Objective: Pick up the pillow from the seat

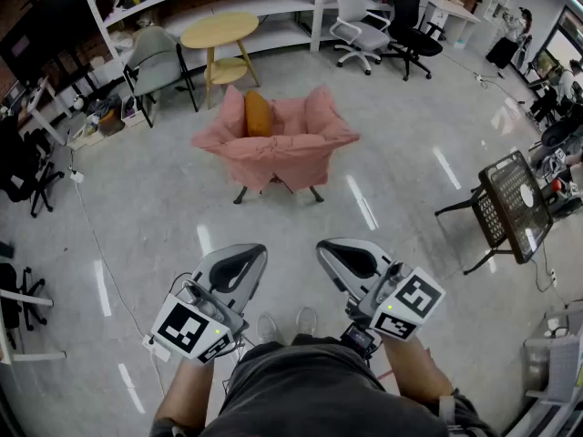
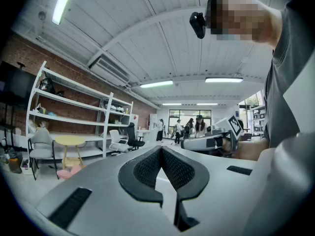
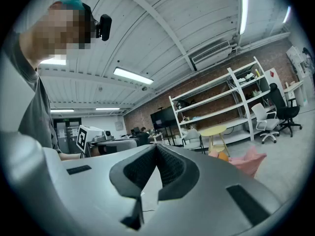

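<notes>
An orange pillow (image 1: 258, 113) stands upright on the seat of a chair draped in pink cloth (image 1: 278, 144), out in the middle of the floor. In the right gripper view the pillow (image 3: 223, 156) shows small beside the pink chair (image 3: 244, 162). Both grippers are held low near the person's body, well short of the chair. My left gripper (image 1: 244, 255) is shut with nothing in it, its pads meeting at the tip (image 2: 161, 149). My right gripper (image 1: 337, 251) is also shut and empty (image 3: 156, 145).
A round yellow table (image 1: 219, 31) and a grey chair (image 1: 157, 57) stand behind the pink chair, in front of white shelves (image 1: 228, 3). Office chairs (image 1: 383, 27) are at the back right. A black mesh chair (image 1: 508, 203) stands at the right. Other people are farther off.
</notes>
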Motion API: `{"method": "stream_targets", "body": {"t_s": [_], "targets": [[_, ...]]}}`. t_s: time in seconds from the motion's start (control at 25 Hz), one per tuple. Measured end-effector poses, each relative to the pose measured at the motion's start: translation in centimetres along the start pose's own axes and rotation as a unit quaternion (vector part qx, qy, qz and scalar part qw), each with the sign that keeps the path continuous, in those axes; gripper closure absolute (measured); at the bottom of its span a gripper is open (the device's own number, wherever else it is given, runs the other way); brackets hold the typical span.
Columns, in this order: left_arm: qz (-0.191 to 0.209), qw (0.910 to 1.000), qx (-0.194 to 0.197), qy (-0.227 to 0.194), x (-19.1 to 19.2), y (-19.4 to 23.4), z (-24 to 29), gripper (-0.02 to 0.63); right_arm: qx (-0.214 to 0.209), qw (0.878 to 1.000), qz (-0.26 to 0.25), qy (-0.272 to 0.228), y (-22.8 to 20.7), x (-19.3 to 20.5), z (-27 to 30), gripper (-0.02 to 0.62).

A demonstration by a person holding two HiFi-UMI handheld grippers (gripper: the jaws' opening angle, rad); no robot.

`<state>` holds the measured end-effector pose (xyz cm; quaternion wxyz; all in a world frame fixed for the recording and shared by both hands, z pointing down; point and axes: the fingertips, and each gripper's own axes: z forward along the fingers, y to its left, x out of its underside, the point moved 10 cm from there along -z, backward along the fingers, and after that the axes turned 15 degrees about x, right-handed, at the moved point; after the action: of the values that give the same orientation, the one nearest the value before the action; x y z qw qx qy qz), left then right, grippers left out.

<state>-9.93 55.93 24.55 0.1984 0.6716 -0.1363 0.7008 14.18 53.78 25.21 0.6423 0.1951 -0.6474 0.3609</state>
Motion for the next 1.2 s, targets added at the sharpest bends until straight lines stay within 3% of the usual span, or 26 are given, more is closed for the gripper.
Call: {"method": "stream_targets", "body": {"t_s": [0.56,1.2], "targets": [[0.000,1.0000,-0.004,0.006,0.2,-0.2,1.3,0.595,-0.011,1.000,-0.008,0.003,-1.1,0.4,-0.3,0.582],[-0.002,0.9994,-0.033,0.013,0.5,1.4,4.9,0.595,-0.015,1.000,0.006,0.006,-6.5,0.0,-0.3,0.581]]}}
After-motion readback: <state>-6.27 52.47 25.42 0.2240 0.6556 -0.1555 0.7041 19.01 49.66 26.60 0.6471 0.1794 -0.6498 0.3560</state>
